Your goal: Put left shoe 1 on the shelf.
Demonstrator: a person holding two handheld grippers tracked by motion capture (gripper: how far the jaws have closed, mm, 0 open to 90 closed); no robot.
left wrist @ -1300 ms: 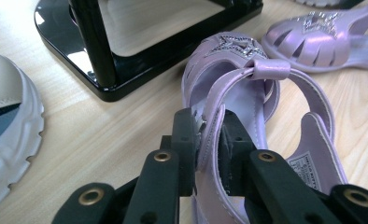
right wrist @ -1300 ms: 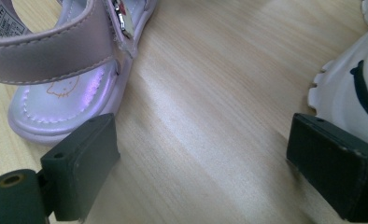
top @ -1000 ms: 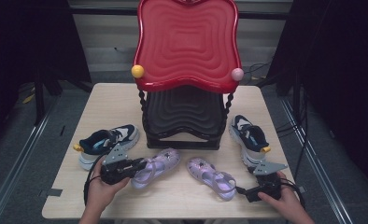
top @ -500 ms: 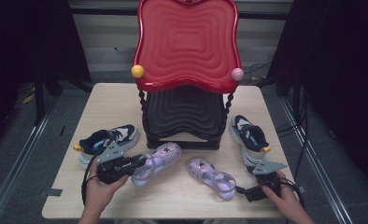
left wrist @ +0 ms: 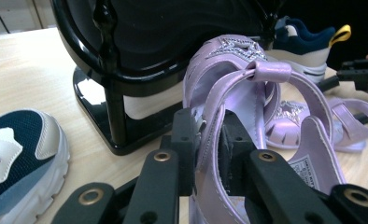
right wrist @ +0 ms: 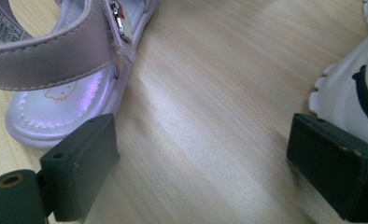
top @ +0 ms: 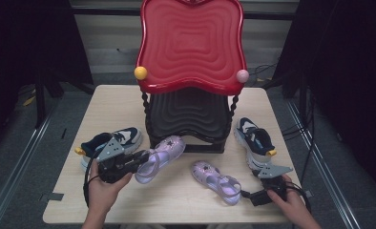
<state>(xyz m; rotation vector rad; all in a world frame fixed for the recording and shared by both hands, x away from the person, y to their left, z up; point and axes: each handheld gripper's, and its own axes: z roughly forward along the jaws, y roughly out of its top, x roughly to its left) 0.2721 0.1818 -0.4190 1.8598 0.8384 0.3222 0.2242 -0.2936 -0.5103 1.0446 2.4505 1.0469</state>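
High view: glossy lilac star-toed sandal (top: 160,157)

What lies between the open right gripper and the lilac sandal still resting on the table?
Bare light wood tabletop. In the right gripper view, the right gripper has its jaws spread, with the lilac plastic sandal just beyond the left jaw, apart from it.

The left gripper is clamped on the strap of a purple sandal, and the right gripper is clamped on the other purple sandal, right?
Not quite. The right gripper is open over bare wooden table, beside the other purple sandal, as the right gripper view shows. The left gripper does clamp a purple sandal's strap.
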